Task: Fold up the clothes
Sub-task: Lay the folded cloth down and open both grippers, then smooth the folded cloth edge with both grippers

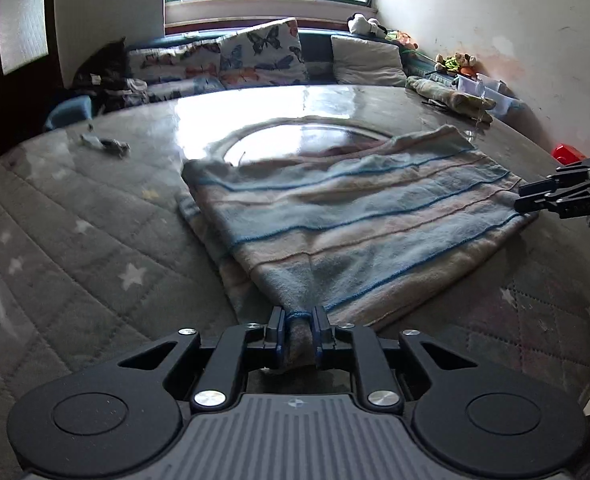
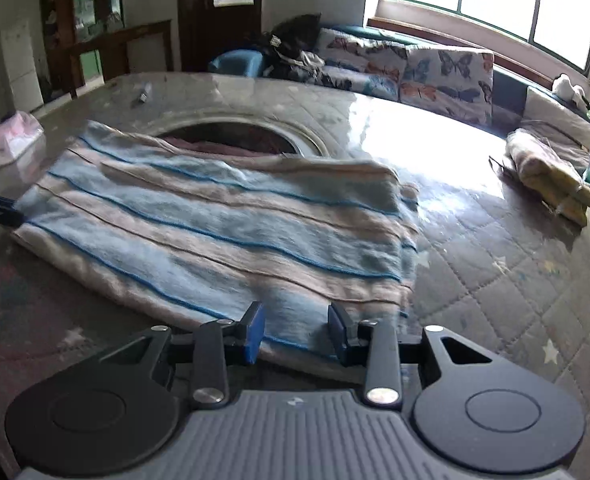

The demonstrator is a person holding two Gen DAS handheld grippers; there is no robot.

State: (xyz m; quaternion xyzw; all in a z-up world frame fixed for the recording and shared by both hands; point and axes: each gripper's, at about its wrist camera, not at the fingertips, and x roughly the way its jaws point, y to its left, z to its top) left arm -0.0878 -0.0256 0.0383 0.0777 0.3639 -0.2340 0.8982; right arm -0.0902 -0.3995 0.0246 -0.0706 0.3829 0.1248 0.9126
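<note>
Grey star-quilted table covering (image 1: 75,240) under a glossy clear sheet carries the blue-and-beige striped fleece garment (image 1: 355,216), lying already doubled near the middle. My left gripper (image 1: 298,322) is clamped on one bunched corner; my right gripper (image 2: 295,330) hangs with jaws apart over the opposite edge, holding nothing. Pulling now from one side, I judge, would drag the layers askew, and the slick sheet would let the whole garment slide.

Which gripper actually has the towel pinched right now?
The left gripper: shut on the towel corner. The right gripper is open.
</note>
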